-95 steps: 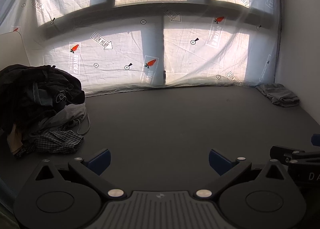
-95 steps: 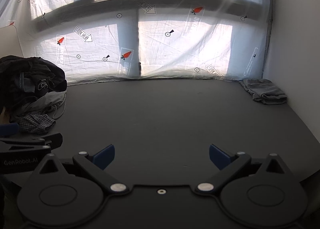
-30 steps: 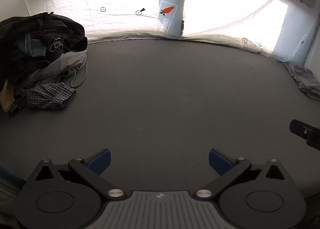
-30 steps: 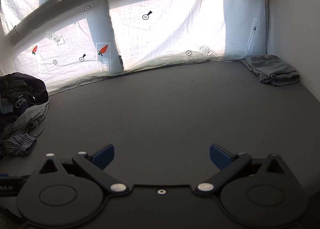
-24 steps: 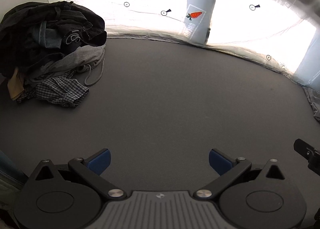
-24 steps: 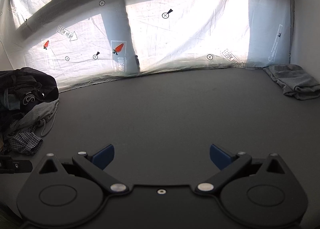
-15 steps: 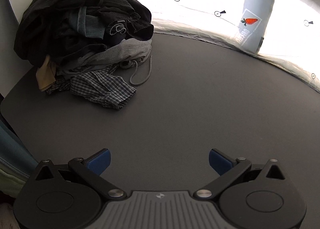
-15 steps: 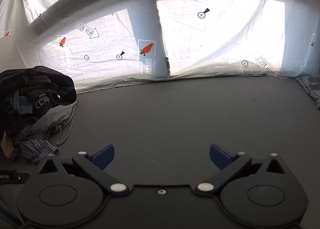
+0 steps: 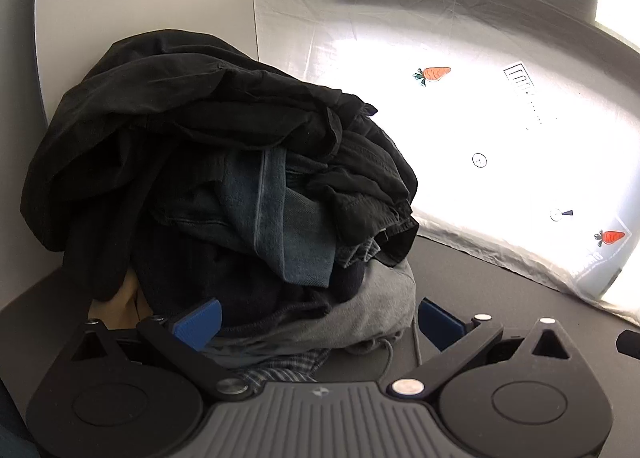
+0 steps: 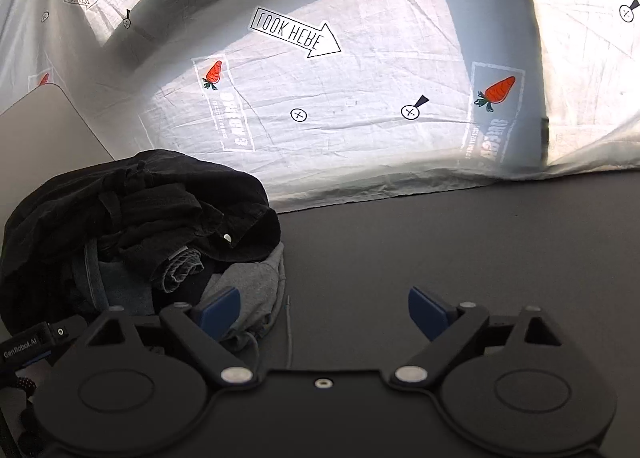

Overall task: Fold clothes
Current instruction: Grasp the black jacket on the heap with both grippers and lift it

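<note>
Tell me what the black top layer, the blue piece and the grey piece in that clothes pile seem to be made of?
Black garment: looks like thin matte woven cloth, judging by its soft, crumpled folds.
Blue garment: probably denim, given the faded blue and a straight stitched seam.
Grey garment: likely a sweatshirt-type knit, heathered and matte, with a drawcord trailing onto the dark tabletop.

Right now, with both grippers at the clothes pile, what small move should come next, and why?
Probably close the left gripper on the grey garment: it lies low at the pile's front, between the open fingers, and nothing is held yet.
</note>
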The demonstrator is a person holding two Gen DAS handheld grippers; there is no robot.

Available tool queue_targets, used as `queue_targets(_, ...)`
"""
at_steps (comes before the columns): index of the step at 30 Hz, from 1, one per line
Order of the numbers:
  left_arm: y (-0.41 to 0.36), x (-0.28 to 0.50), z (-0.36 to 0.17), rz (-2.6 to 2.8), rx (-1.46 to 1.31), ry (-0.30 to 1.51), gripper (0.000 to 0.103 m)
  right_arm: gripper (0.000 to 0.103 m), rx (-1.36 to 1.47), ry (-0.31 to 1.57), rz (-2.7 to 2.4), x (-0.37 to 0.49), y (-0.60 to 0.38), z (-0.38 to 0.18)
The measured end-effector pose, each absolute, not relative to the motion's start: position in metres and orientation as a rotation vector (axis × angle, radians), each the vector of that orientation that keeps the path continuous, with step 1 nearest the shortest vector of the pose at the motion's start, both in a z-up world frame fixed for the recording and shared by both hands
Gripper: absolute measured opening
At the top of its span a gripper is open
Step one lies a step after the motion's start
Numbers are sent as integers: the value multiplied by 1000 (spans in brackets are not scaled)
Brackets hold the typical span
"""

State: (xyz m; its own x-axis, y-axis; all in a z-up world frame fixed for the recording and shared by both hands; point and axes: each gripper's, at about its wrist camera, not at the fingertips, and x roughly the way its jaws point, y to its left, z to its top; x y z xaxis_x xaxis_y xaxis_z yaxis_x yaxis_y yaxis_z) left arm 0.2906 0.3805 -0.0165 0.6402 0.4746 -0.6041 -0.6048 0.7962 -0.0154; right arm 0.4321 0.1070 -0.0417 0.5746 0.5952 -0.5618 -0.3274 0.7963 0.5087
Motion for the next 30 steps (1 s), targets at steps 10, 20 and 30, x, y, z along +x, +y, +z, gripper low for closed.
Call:
queue_targets(10,523,362,-57,847,-489,732,103,60,1063,1028,800,577,236,-100)
queue_targets(20,549,374,-71,762,-610,680,103,63,1152,1080,830,663,348,-129)
queue_targets(30,546,398,-63,736,-581,756,103,3,1167,897,903,660,327,-90)
